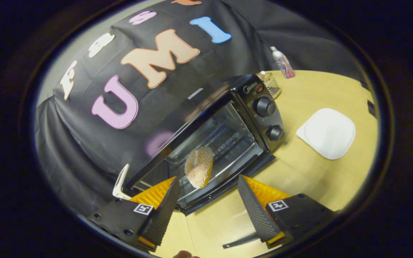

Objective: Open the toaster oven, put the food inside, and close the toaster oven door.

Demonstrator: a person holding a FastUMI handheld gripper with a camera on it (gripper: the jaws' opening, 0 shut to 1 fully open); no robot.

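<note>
the tabletop (310, 172) spreads pale across the right of the frame, with the toaster oven (224, 132) at centre, its door (224, 179) dropped open toward the claw. a white plate (326, 133) lies right of it, a bottle (283, 63) and a wire basket (271, 84) behind. the food (199, 167), a crumbed piece, sits just inside the mouth, ahead of the claw (210, 208) and nearer its left finger. the claw is wide, holding nothing. to my eye the door edge, running across both fingers, is what needs lifting next.

Tilted gripper view, seemingly near toaster oven (228, 136)
</note>
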